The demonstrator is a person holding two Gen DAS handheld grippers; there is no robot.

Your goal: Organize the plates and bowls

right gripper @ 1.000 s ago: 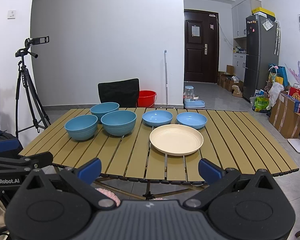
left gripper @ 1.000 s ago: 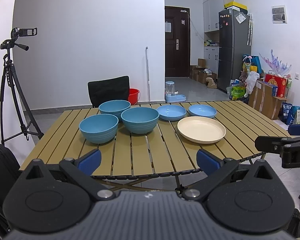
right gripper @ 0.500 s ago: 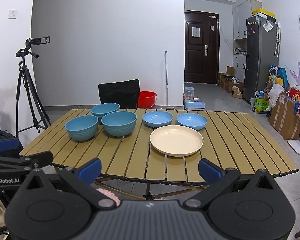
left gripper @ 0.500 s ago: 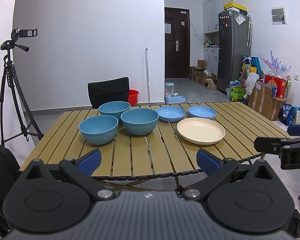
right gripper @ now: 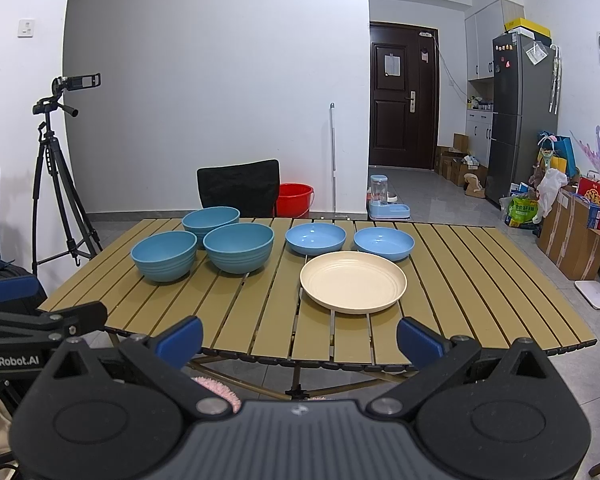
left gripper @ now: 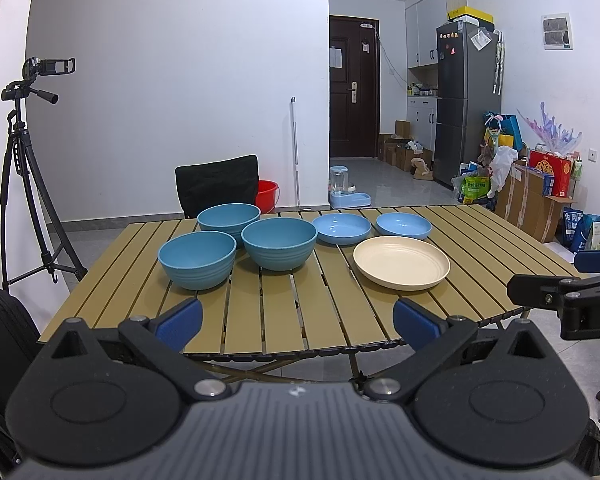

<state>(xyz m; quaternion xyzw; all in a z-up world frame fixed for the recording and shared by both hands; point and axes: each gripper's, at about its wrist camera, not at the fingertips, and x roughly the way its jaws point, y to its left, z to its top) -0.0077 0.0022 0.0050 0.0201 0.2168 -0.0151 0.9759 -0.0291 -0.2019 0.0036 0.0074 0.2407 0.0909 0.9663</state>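
Blue dominates the slatted surface (left gripper: 292, 312): three deep blue bowls cluster at its left, one at the front left (left gripper: 197, 259), one at the back (left gripper: 228, 216) and one in the middle (left gripper: 279, 248), sitting close together, perhaps touching. To their right lie two shallow blue dishes (left gripper: 342, 228) (left gripper: 404, 225) side by side, with the cream plate (left gripper: 401, 262) just in front of them. Against the views of a second ago very little has changed: the crockery lies as it did, and both cameras have only crept slightly nearer the table edge, so the sorting looks not yet begun. The left tool (left gripper: 296, 322) stands spread wide with nothing between its pads, short of the near edge; the right tool (right gripper: 298, 336) is equally wide and empty, facing the cream plate. A fair guess is that nesting the bowls and gathering the dishes all remains to be done.
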